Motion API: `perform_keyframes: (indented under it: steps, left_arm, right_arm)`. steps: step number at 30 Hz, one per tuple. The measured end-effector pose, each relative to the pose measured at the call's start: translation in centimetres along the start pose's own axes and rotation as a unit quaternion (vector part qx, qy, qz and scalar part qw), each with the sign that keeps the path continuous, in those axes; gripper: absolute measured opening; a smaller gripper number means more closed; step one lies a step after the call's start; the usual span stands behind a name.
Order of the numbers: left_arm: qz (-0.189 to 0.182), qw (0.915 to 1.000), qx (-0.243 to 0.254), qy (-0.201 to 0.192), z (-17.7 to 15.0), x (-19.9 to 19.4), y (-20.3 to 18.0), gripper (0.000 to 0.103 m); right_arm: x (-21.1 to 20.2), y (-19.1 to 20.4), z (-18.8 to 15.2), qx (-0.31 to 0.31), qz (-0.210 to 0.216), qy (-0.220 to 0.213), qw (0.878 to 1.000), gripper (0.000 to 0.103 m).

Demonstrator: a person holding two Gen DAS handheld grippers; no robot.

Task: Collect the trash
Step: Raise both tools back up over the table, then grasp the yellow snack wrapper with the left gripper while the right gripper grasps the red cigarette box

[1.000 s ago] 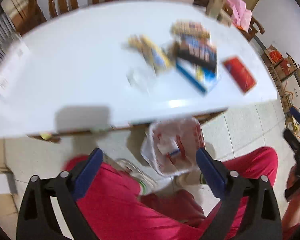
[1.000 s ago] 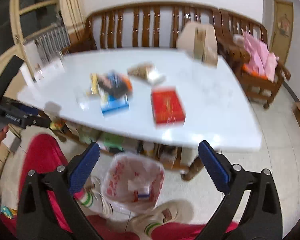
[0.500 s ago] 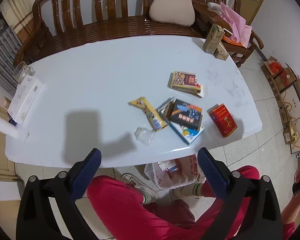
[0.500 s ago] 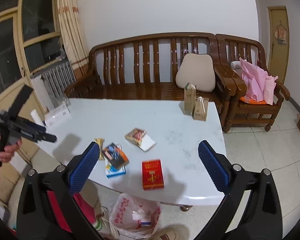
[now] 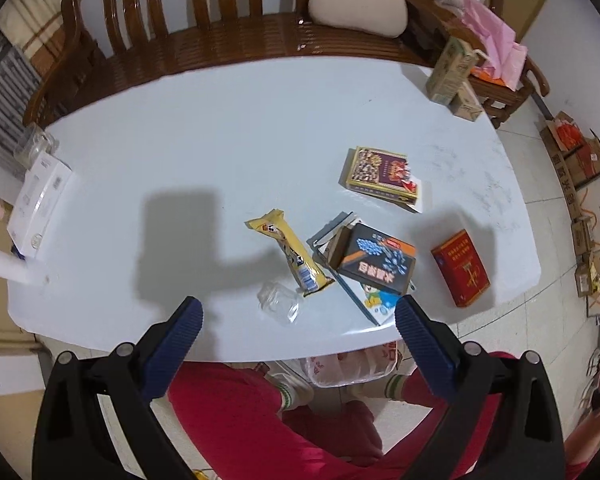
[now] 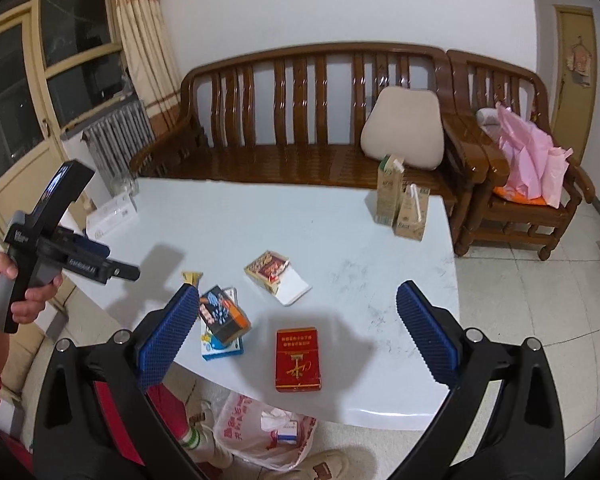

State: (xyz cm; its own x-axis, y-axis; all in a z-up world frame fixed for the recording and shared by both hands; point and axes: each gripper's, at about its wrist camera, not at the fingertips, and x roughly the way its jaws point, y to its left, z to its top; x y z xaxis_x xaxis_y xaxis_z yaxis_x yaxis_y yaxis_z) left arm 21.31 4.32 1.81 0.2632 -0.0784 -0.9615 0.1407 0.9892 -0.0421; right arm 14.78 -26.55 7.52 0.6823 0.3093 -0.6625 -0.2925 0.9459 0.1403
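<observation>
We hold both the left claw (image 5: 296, 316) and right claw (image 6: 298, 300) spread apart, empty, above the desk's (image 5: 220, 152) near edge, where the red box (image 6: 298, 358) lies.

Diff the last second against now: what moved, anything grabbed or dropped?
Both grippers rose and pulled back from low over the trash bag to above the table; the views went from blurred to sharp. Left gripper and right gripper stay open-jawed and empty; nothing grabbed or dropped. The red box, yellow wrapper and clear cup lie unmoved.
</observation>
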Motion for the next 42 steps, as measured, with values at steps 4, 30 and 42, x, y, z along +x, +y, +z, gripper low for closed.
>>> perform_keyframes:
  steps: [4, 30, 42]
  left_arm:
    - [0.004, 0.9998, -0.012, 0.012, 0.9, 2.1, 0.3, 0.094]
    - [0.003, 0.9932, -0.087, 0.077, 4.3, 12.2, 2.6, 0.078]
    - [-0.011, 0.9901, -0.098, 0.1, 4.4, 14.2, 2.6, 0.059]
  right_arm:
    - [2.2, -0.3, -0.5, 0.001, 0.007, 0.024, 1.0, 0.096]
    - [16.3, 0.0, -8.1, -0.033, 0.015, 0.204, 0.978, 0.096]
    - [18.6, 0.1, -10.1, -0.029, 0.021, 0.24, 0.97, 0.096]
